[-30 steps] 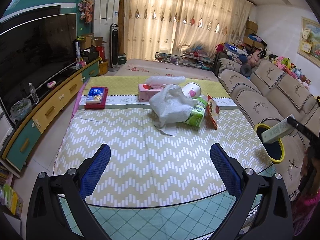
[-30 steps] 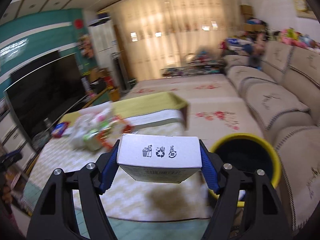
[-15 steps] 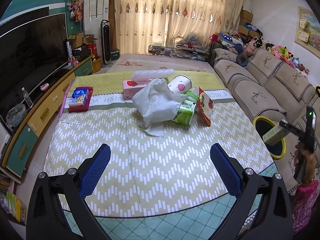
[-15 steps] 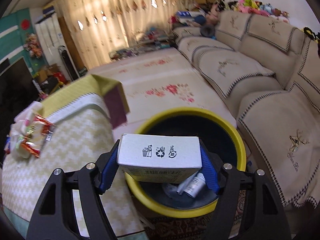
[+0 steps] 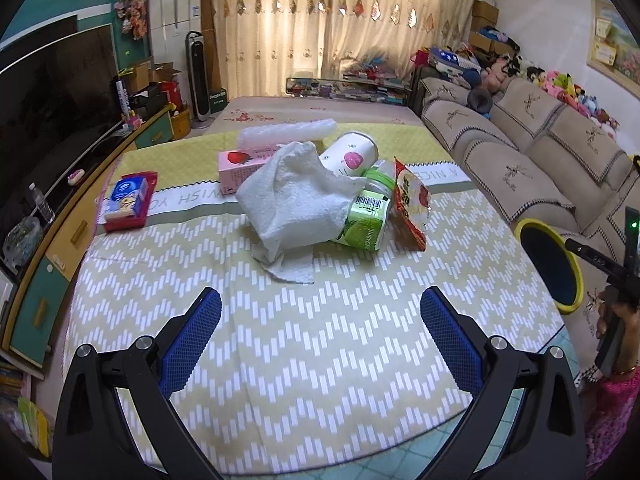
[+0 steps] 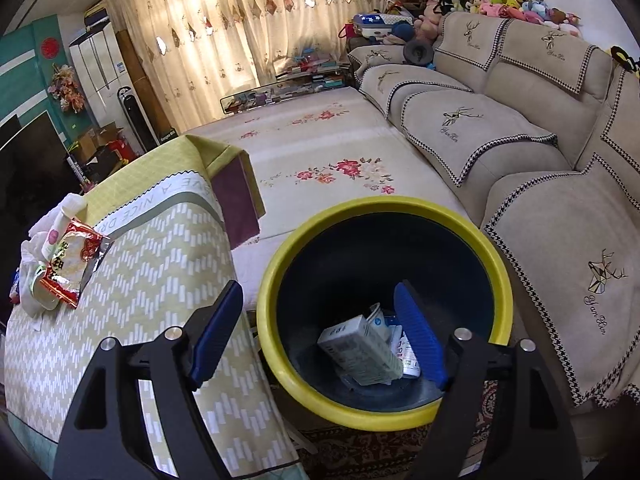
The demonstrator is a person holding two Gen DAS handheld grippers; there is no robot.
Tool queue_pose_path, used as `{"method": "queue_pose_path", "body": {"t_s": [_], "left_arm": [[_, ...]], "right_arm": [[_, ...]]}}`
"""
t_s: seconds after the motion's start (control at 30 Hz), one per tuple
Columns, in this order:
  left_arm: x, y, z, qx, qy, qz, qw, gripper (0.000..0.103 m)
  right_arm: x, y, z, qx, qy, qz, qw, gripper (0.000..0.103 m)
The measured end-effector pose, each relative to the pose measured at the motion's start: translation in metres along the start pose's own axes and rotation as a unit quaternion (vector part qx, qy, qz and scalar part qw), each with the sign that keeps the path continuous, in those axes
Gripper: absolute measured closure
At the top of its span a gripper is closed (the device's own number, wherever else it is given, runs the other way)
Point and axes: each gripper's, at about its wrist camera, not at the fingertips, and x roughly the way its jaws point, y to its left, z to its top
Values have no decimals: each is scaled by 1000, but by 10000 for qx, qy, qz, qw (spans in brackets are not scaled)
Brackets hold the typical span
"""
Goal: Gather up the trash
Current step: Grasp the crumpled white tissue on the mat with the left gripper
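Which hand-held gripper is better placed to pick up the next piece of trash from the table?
Probably left. The left hand-held gripper is open, empty, and faces the trash pile on the table. The right hand-held gripper is also open but hangs over the bin, beside the table.

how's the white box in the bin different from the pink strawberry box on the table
The white box lies tilted inside the yellow bin among other trash; the pink strawberry box rests on the table, partly hidden behind a crumpled paper towel. The white box is plain with small print; the pink one bears a strawberry picture. Both are small cardboard cartons, and neither is held by a gripper.
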Motion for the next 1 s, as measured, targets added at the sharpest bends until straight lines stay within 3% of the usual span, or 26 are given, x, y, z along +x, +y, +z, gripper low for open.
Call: {"method": "queue_pose_path", "body": {"t_s": [0.27,0.67,0.93,1.0], "left_arm": [[47,8,19,416,150,-52,9990,5],[94,24,54,965,56,-230,9950,6],[124,33,53,1068,392,-577,9918,27],[128,33,52,1115,436,-623,9908,36]], "right_arm": [[-2,7,-5,17,62,122,9999,28],[4,26,-11,-75,205,214,9995,28],[5,27,-16,-72,277,192,9994,28],[5,27,-19,-41,300,222,9993,28]]}}
